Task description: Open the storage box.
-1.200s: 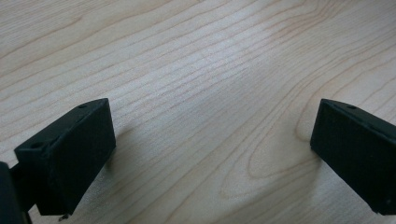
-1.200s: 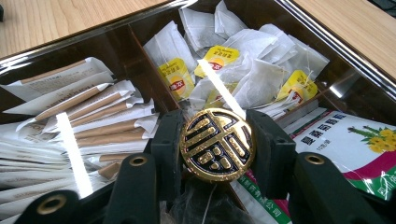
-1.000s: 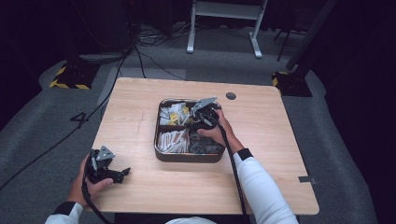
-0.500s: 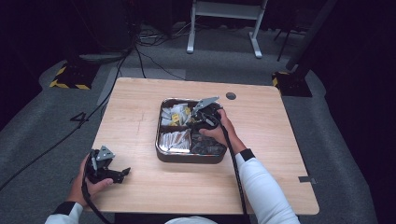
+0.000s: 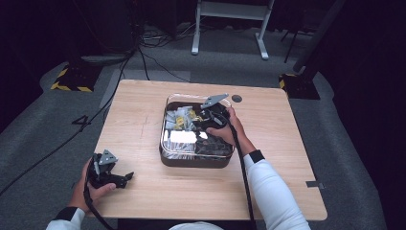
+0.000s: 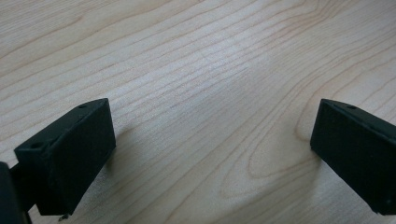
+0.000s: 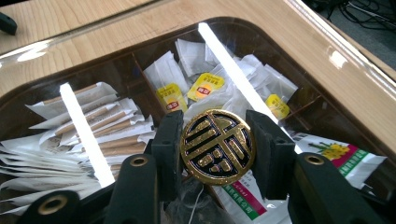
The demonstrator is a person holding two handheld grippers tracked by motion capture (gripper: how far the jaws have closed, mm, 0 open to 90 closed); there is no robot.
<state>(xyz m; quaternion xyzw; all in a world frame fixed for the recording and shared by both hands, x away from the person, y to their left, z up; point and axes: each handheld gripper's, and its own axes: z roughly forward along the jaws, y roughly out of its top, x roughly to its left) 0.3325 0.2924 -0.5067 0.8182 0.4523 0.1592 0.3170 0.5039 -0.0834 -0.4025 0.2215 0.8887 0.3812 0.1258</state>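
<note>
A dark square box [image 5: 196,162] stands mid-table, divided into compartments and covered by a clear lid [image 7: 84,126] with a round gold knob [image 7: 217,146]. My right gripper [image 7: 217,148] is shut on that knob, a pad pressed against each side; in the high view the right gripper [image 5: 205,120] is over the box's middle. Under the lid lie tea bags with yellow tags [image 7: 205,87], white paper sachets [image 7: 88,119] and a green-and-red packet [image 7: 348,156]. My left gripper [image 5: 125,177] rests on the table's front left corner, open; its jaws [image 6: 210,154] have only bare wood between them.
A small dark round disc [image 5: 236,98] lies on the table [image 5: 297,158] just behind the box. Cables [image 5: 158,64] and a white stand's legs [image 5: 230,28] are on the floor beyond the far edge. The right gripper's cable [image 5: 245,177] runs along the forearm.
The right hand has risen slightly with the knob in its jaws, and the glare on the clear lid has grown brighter. The left hand has stayed put.
</note>
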